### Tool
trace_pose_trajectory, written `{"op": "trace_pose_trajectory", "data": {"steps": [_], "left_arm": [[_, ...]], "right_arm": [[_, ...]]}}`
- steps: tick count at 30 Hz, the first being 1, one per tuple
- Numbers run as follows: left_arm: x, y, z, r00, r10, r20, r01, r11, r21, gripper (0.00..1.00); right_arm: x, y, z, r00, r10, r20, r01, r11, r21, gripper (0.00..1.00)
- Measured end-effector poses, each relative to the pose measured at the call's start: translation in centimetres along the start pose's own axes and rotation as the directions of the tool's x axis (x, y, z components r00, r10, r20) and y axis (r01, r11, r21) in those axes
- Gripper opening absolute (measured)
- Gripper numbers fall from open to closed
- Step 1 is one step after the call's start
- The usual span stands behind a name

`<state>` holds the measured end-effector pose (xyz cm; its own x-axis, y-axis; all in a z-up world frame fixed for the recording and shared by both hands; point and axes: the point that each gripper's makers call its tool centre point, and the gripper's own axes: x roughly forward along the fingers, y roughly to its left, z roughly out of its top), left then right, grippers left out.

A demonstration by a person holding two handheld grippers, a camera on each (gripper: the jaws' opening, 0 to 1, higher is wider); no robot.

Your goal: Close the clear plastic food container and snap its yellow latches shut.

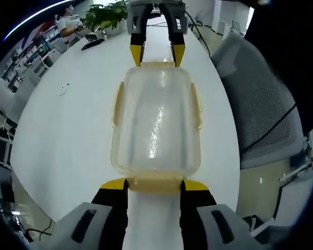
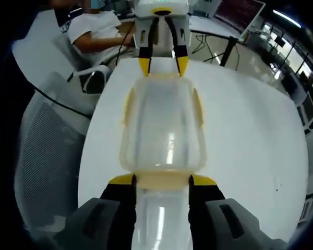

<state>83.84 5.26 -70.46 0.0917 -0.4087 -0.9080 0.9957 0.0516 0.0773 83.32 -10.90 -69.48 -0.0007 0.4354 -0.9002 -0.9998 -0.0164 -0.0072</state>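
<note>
Left gripper and right gripper each bracket an end latch of the clear food container on the white tabletop, jaws wide. Risk: uneven end pressure could skid or tip the light container.

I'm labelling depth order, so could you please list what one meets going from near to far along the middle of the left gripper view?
left gripper → clear container → right gripper → potted plant
</note>
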Motion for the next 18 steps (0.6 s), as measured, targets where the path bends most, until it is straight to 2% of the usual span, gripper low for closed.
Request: {"op": "trace_pose_trajectory", "data": {"steps": [18], "left_arm": [[0.5,0.3,4.5,1.0,-0.003,0.024,0.002,1.0,0.015,0.32]], "right_arm": [[-3.2,-0.2,-3.2,0.999,-0.034,0.009,0.034,0.999,0.004,0.35]]}}
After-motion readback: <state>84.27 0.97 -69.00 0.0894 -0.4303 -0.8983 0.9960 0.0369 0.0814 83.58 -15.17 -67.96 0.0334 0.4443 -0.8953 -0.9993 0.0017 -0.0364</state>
